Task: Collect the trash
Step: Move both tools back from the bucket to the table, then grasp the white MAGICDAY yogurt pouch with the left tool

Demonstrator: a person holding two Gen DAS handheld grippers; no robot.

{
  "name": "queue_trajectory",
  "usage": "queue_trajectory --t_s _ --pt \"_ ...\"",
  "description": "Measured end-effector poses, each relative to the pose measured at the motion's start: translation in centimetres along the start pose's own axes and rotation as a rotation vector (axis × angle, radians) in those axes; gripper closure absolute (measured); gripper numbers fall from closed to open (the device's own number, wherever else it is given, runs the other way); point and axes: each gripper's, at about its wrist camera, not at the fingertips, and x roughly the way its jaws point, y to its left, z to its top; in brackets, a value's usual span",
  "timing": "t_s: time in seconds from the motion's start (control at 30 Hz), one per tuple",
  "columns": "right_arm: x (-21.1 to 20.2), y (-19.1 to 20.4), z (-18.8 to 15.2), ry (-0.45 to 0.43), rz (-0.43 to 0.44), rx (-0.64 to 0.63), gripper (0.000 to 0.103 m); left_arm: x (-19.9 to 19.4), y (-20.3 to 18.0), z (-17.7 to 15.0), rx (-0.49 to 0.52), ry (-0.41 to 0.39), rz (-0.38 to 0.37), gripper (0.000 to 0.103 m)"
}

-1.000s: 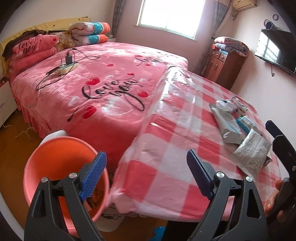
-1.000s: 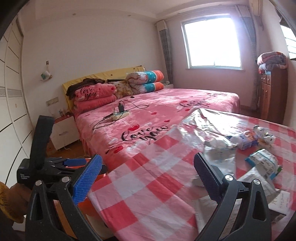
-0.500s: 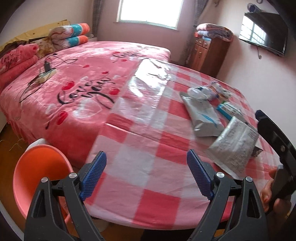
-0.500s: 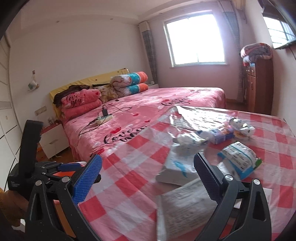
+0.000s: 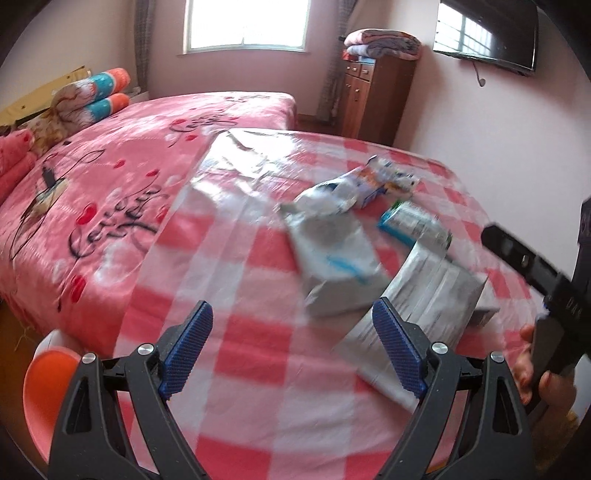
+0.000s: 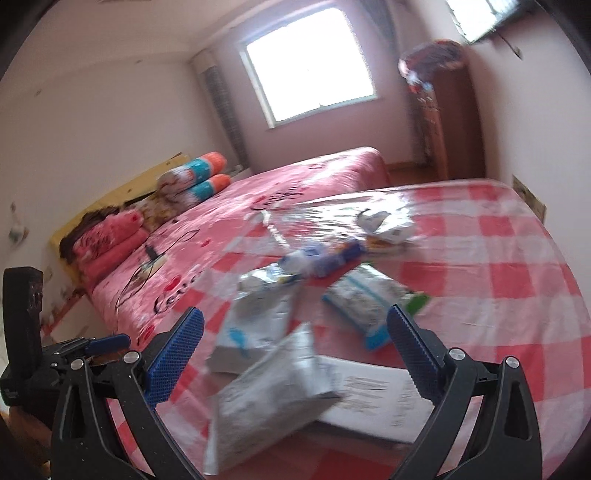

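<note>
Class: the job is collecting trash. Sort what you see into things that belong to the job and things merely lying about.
Job: grey mailer bags, printed grey packet, blue-edged wrapper, crumpled wrappers, orange bin.

Lying about: power strip, rolled bolsters, folded blanket, television.

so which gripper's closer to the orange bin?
Left. The orange bin sits at the floor just beside the left gripper, off its left finger. The right gripper hangs over the checkered cloth above the wrappers, farther from the bin.
</note>
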Motion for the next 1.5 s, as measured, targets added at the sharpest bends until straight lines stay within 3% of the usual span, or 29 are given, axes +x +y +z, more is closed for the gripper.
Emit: queue_trajectory --t_s 0.33,0.47,0.63,0.9,1.27,1.37,1.5 --pt "-0.7 -6.2 1.1 -0.005 -0.106 0.123 0.005 5.7 -6.4 9.1 -0.026 0.038 -0.091 0.014" --pt "-0.8 -8.1 1.3 -0.003 -0.143 0.152 0.005 10.3 -10.2 12.6 -0.046 0.074 -0.13 0.014" --pt "-1.0 -9.2 1.3 0.002 -0.146 0.161 0.005 15.9 -13.8 15.3 -0.053 0.131 -0.117 0.014" --pt "-1.4 -10.9 1.5 0.014 -0.121 0.204 0.005 22.3 -16.2 17.4 -0.057 0.213 -0.03 0.015" --pt "-1.9 -11.8 1.4 0.025 -0.118 0.222 0.005 26.4 -17.5 18.5 -0.066 0.265 0.058 0.015" --pt "-1.8 -12.0 1.3 0.034 -0.115 0.23 0.005 27.1 -17.7 18.4 -0.068 0.279 0.073 0.027" --pt "-1.7 -12.5 1.3 0.048 -0.111 0.248 0.005 27.0 -18.2 18.3 -0.04 0.27 0.087 0.029"
